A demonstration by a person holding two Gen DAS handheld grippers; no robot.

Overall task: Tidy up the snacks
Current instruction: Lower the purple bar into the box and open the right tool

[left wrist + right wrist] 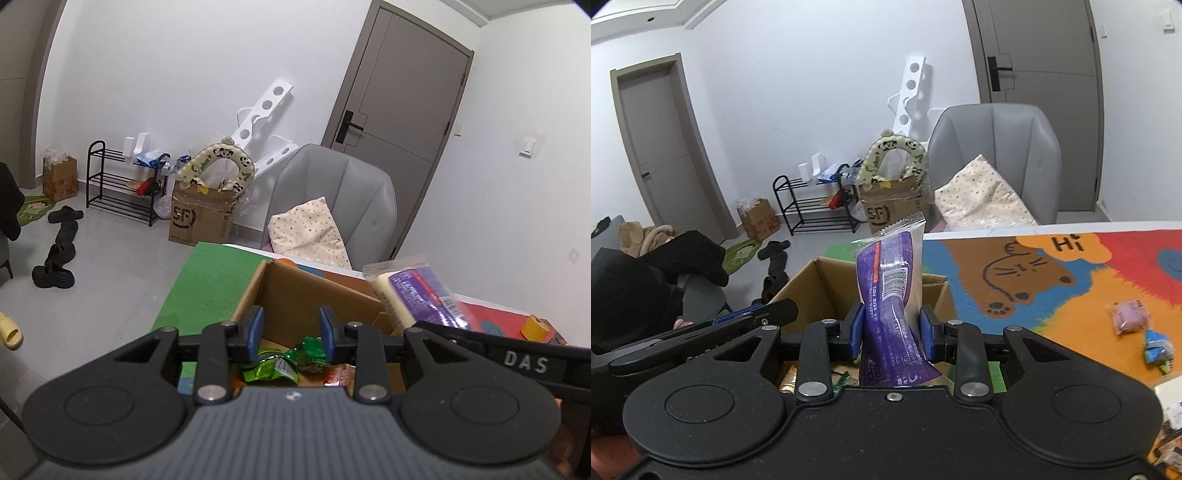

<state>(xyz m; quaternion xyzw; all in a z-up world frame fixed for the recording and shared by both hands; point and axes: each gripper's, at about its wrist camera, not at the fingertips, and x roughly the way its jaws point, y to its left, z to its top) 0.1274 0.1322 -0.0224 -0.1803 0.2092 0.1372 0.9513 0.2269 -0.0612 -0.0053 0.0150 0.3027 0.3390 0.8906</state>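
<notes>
Bright-matted worktop [1052, 295] carries an open box [820, 284]; right gripper [892, 328] pinches a purple snack pack [890, 280] upright above it for dropping in, left gripper [291, 334], narrow and empty, over the box's snacks [280, 363].

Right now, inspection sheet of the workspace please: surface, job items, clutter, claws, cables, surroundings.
Surface: cartoon cat play mat covers the table.
Job's things: open cardboard box holds green snack packets; pink snack and blue snack loose on mat.
Clutter: yellow tape roll.
Claws: left claw empty above box, pads apart; right claw pinches purple snack pack upright.
Cables: nothing seen.
Surroundings: grey chair, SF carton, shoe rack, shoes on floor.
</notes>
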